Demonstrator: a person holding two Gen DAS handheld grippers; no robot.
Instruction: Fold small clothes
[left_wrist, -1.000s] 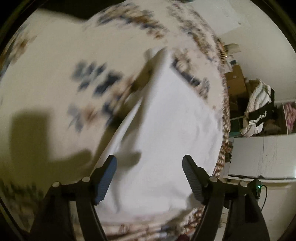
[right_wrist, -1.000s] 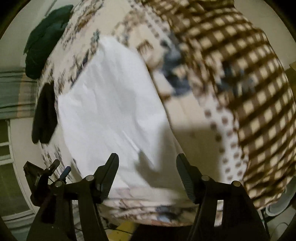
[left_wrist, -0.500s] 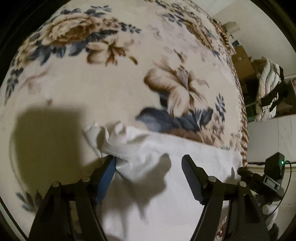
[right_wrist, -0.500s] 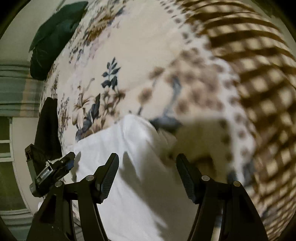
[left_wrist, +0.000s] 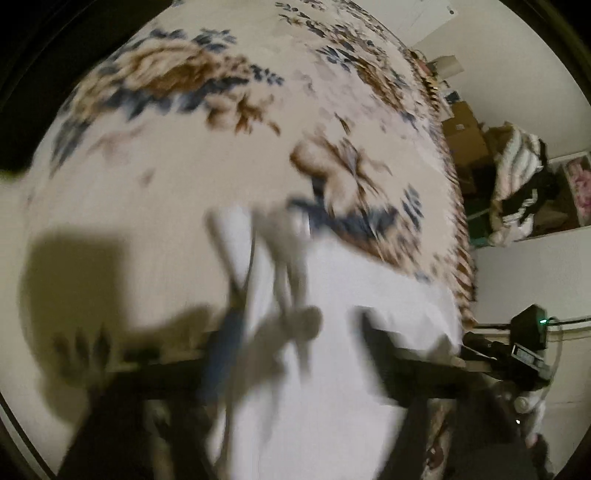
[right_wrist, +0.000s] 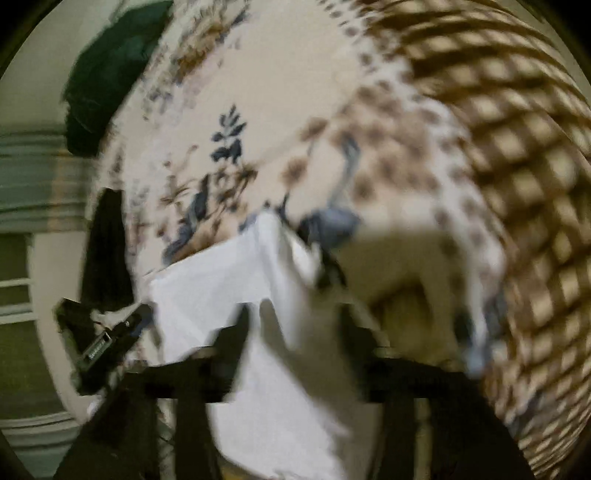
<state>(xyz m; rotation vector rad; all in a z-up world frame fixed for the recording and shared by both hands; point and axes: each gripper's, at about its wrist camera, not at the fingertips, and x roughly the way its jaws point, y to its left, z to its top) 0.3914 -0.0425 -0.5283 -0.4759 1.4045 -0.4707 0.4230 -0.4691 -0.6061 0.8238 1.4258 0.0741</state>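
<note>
Left wrist view: heavy blur; left gripper (left_wrist: 295, 354) wide, jaws just opened further, rumpled corner of the white garment (left_wrist: 332, 387) loose between them, none clamped. Garment flat on the floral blanket (left_wrist: 166, 166), corner sharper half a second ago.

Right wrist view: right gripper (right_wrist: 291, 343) parted over the opposite corner, nothing pinched; closer in than before. Corners ready for the fold.

Looking like lived-in home bedroom. Cream plush blanket with brown-and-blue flower print (left_wrist: 192, 155) covering bed, filling both views. Brown cardboard boxes (left_wrist: 463, 134) stacking at 2 o'clock against pale wall; heap of striped white-and-dark clothing (left_wrist: 517, 177) piling beside them. Dark green garment (right_wrist: 110, 70) lying at 10 o'clock of right view.
</note>
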